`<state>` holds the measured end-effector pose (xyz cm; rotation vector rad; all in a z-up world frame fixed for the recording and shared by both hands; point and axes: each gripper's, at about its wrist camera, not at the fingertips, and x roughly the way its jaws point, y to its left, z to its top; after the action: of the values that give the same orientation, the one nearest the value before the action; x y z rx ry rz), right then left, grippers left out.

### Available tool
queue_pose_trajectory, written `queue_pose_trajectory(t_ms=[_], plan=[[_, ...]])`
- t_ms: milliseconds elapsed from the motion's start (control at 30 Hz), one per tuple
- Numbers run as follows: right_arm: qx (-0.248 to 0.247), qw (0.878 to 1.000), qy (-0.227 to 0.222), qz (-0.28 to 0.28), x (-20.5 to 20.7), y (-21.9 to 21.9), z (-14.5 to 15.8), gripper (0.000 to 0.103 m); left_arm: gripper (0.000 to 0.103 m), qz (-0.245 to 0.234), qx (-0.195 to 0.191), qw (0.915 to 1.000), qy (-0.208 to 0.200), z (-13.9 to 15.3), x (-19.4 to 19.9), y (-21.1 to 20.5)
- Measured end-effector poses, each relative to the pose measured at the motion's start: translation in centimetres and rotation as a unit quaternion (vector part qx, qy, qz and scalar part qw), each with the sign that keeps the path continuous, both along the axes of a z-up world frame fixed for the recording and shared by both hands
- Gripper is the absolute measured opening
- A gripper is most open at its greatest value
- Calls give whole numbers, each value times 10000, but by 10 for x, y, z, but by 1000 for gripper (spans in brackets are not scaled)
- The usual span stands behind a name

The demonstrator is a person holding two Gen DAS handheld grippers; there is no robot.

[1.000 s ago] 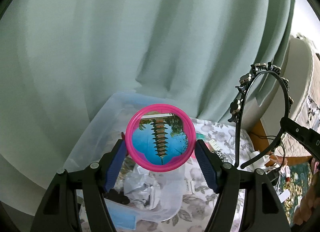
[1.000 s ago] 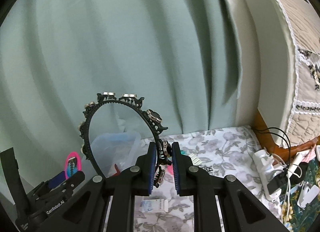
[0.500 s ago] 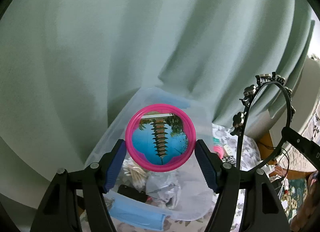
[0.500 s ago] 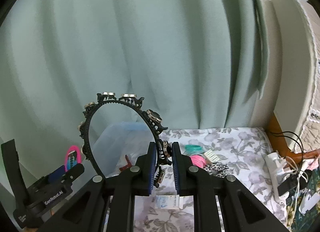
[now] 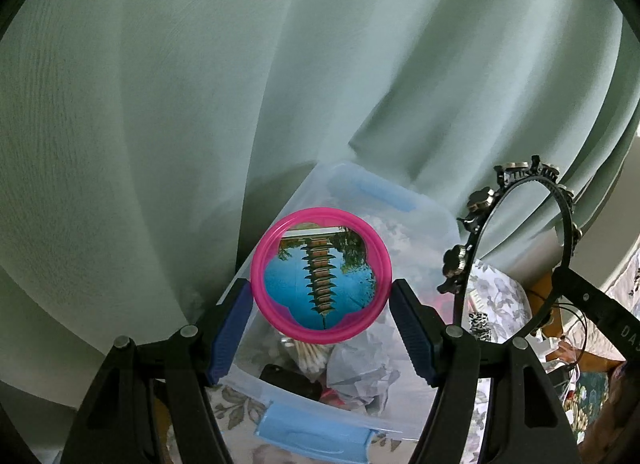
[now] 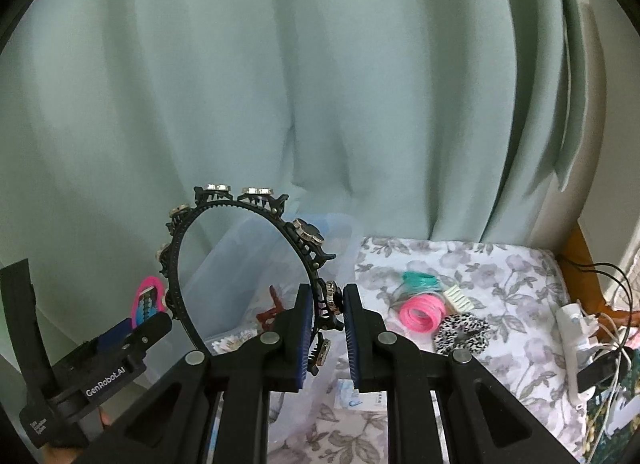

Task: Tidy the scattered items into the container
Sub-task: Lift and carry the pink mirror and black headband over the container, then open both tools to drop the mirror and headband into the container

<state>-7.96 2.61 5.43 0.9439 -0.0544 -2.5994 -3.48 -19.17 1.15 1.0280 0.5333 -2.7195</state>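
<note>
While my left claw [image 5: 322, 306] stayed clamped on the round pink mirror [image 5: 321, 275], I had swung it across until the clear bin [image 5: 404, 220] lay straight beneath it, where a second earlier the bin sat off to one side. My right claw [image 6: 325, 330] had kept its fingers pinched on the black jewelled headband [image 6: 240, 248] and had drifted left as well, so the bin's far rim showed through the hoop. I judged both loads were nearly placed for a drop.

Cotton buds, crumpled plastic and a dark object already lay in the bin. On the flowered cloth [image 6: 500, 276], near its back edge, a teal hair tie [image 6: 420, 281], a pink coil tie [image 6: 422, 310], a leopard scrunchie [image 6: 462, 334] and a pale clip [image 6: 458, 298] lay outside it, with a small packet [image 6: 362, 398] by the front edge.

Green curtain [image 5: 200, 84] hung close behind the bin's back rim, so room was tight there; the bin mouth itself stood open below the mirror.
</note>
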Motion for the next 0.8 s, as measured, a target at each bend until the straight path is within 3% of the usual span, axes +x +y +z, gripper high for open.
queue_pose_trajectory(t_ms=[800], plan=[[177,9986,-480,126,-38,-39,-43,17,72,-96,69,9992,-381,-23,-22,-12]])
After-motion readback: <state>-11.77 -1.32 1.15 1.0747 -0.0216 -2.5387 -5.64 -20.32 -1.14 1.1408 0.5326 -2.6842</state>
